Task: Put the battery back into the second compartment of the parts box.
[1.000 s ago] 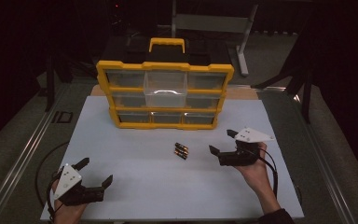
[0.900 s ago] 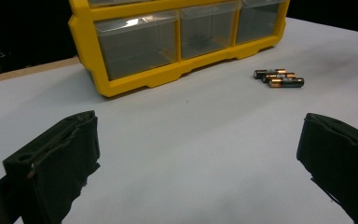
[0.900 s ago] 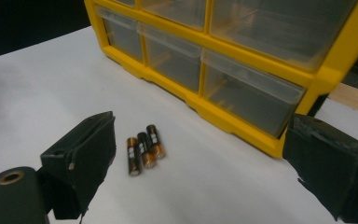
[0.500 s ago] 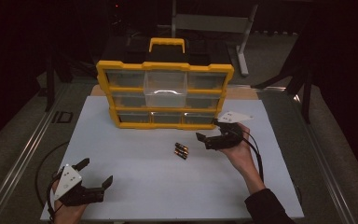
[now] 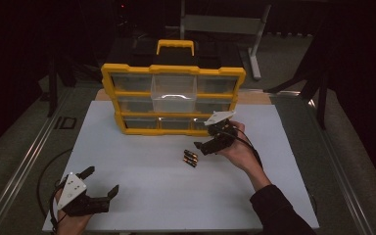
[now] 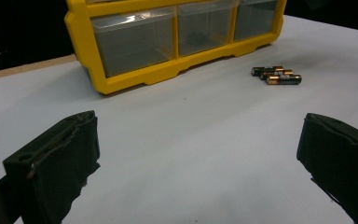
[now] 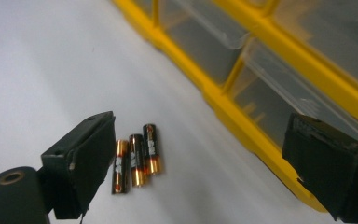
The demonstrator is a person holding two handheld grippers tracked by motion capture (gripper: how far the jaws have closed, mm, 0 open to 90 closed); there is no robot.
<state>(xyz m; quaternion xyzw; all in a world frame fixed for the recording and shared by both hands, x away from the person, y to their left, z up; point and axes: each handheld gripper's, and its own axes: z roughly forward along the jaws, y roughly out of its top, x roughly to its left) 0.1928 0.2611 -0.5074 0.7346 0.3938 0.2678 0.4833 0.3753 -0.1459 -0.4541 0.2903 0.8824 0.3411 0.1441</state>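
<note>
Right hand-held gripper (image 5: 199, 145) now nearer batteries (image 7: 135, 158); three side by side.

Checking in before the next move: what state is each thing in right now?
Batteries: three, lying side by side on the table, ungripped.
Organizer: upright, middle drawer pulled out, the others shut.
Right gripper: open, beside the batteries.
Left gripper: open, holding nothing, near the table's front edge.
</note>
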